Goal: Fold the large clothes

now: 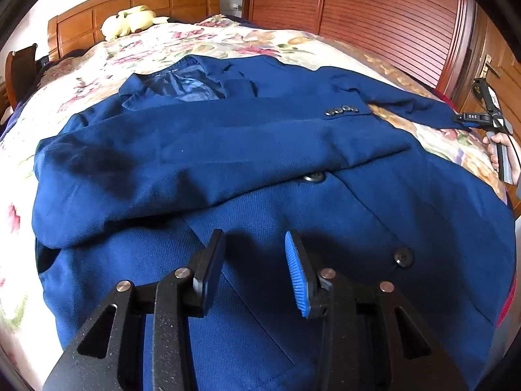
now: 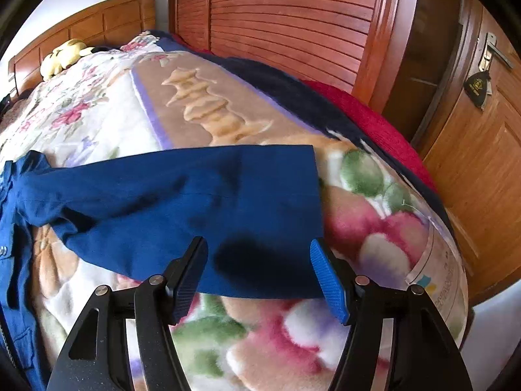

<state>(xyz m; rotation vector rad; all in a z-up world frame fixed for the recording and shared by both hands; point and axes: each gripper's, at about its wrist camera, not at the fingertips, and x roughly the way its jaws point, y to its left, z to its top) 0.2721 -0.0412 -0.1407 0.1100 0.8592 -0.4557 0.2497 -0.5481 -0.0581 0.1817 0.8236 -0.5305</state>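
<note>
Across the bed (image 1: 97,65), on its flowered blanket (image 2: 107,120), lies a blue jacket (image 1: 260,169), front side up. Its long axis runs from the collar (image 1: 182,81) at twelve o'clock in the left wrist view down to the hem at six o'clock, so the collar points toward the wooden headboard (image 1: 146,3). One sleeve (image 1: 228,137) is folded across the chest, its cuff buttons (image 1: 342,110) toward three o'clock. The other sleeve (image 2: 195,202) stretches out sideways, its cuff end at about three o'clock in the right wrist view.

The left gripper (image 1: 255,270) hovers over the lower front of the jacket, its fingers partly apart with nothing between them. The right gripper (image 2: 260,277) has its fingers spread wide on either side of the outstretched cuff, the pads not pressing the cloth.

Only the left wrist view shows the whole jacket, its front buttons (image 1: 403,255) and a hand (image 1: 504,159) holding the right gripper at three o'clock. Only the right wrist view shows the cuff edge close up and a door handle (image 2: 491,52) at two o'clock. Both show a yellow plush toy (image 1: 130,21) by the headboard.
</note>
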